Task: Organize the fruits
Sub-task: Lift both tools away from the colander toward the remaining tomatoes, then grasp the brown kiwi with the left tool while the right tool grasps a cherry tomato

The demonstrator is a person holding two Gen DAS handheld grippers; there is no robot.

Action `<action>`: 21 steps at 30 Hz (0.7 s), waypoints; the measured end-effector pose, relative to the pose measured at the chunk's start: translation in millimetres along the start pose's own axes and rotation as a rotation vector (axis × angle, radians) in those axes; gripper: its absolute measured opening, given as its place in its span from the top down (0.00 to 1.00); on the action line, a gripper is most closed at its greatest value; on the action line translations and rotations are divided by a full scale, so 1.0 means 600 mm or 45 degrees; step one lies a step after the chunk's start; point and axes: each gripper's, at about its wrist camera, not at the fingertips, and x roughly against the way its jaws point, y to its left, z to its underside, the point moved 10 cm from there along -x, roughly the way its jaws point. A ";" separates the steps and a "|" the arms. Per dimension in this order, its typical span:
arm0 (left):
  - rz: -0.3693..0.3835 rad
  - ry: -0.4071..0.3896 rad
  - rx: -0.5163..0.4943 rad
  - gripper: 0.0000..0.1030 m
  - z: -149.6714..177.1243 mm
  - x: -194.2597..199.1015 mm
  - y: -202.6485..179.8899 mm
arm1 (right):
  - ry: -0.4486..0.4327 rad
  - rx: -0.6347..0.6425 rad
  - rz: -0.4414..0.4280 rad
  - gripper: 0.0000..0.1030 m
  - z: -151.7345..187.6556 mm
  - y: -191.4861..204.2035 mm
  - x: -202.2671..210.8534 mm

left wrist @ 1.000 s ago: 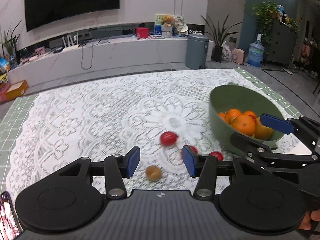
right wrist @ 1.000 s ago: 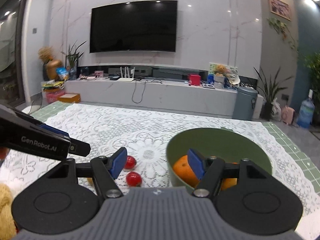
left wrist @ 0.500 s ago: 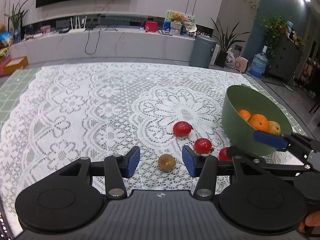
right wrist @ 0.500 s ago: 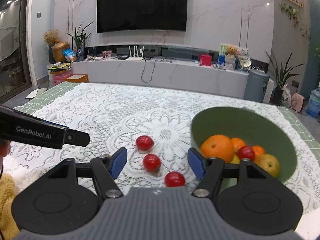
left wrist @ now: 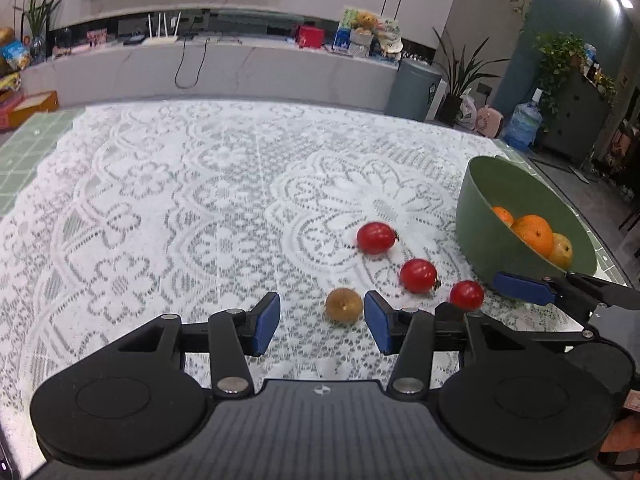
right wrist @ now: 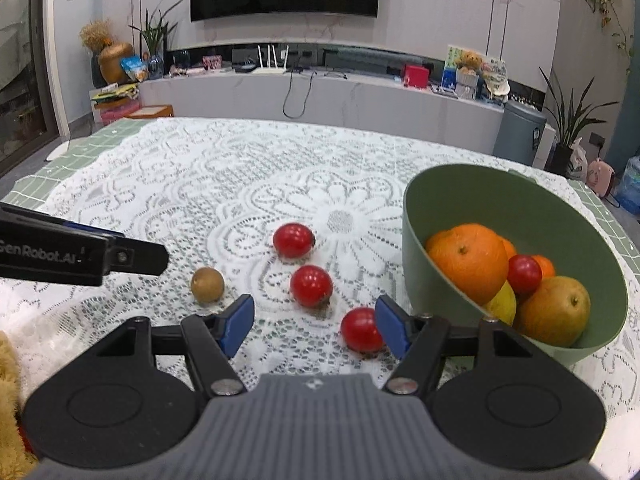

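Observation:
Three red tomatoes lie on the lace cloth: a far one, a middle one and a near one. A small brown fruit lies left of them. The green bowl at the right holds oranges, a tomato and a yellow-brown pear. My left gripper is open above the cloth, the brown fruit just ahead by its right pad. My right gripper is open, the near tomato beside its right pad. Neither holds anything.
The table has a green tiled top under white lace. The bowl stands near the right edge. A yellow plush thing shows at the left border. Beyond the table are a long white TV bench and a grey bin.
Both grippers have come down and forward toward the loose fruit, which now looks larger and closer. The left view has levelled out. Jaws stay the same width.

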 end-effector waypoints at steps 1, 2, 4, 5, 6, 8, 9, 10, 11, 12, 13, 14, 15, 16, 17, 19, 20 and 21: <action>0.011 0.010 0.005 0.44 0.002 -0.001 0.000 | 0.013 -0.001 0.001 0.37 0.004 -0.001 -0.003; 0.019 0.020 0.009 0.44 0.004 -0.002 0.000 | 0.029 -0.002 0.002 0.37 0.006 -0.001 -0.007; 0.040 0.038 0.007 0.44 0.008 -0.004 -0.004 | 0.051 -0.007 0.003 0.37 0.010 -0.003 -0.013; 0.047 0.046 0.004 0.44 0.009 -0.005 -0.006 | 0.059 -0.012 0.007 0.37 0.012 -0.004 -0.016; 0.056 0.057 -0.001 0.44 0.011 -0.007 -0.008 | 0.065 -0.015 0.014 0.37 0.014 -0.006 -0.018; 0.075 0.074 -0.005 0.46 0.014 -0.014 -0.012 | 0.077 -0.028 0.030 0.38 0.016 -0.011 -0.022; 0.078 0.085 -0.003 0.47 0.016 -0.019 -0.012 | 0.080 -0.033 0.034 0.38 0.017 -0.013 -0.023; 0.073 0.089 0.000 0.49 0.017 -0.023 -0.012 | 0.084 -0.034 0.041 0.39 0.017 -0.013 -0.025; 0.065 0.093 0.002 0.50 0.017 -0.027 -0.011 | 0.088 -0.036 0.050 0.41 0.018 -0.014 -0.026; 0.060 0.095 -0.003 0.51 0.016 -0.033 -0.012 | 0.091 -0.039 0.062 0.42 0.018 -0.016 -0.028; 0.058 0.094 -0.007 0.52 0.014 -0.037 -0.014 | 0.094 -0.039 0.077 0.45 0.019 -0.017 -0.029; 0.057 0.091 -0.012 0.52 0.012 -0.041 -0.016 | 0.098 -0.039 0.089 0.47 0.020 -0.019 -0.029; 0.055 0.087 -0.021 0.52 0.010 -0.046 -0.020 | 0.103 -0.038 0.098 0.47 0.020 -0.020 -0.030; 0.050 0.082 -0.032 0.52 0.008 -0.050 -0.023 | 0.106 -0.037 0.104 0.48 0.021 -0.020 -0.031; 0.045 0.077 -0.047 0.52 0.007 -0.054 -0.026 | 0.107 -0.035 0.109 0.48 0.021 -0.020 -0.032; 0.033 0.065 -0.084 0.52 0.006 -0.060 -0.032 | 0.113 -0.030 0.134 0.51 0.022 -0.021 -0.035; 0.022 0.062 -0.096 0.52 0.006 -0.063 -0.033 | 0.116 -0.028 0.145 0.52 0.023 -0.022 -0.036; 0.015 0.060 -0.104 0.52 0.007 -0.065 -0.034 | 0.116 -0.028 0.153 0.52 0.023 -0.022 -0.038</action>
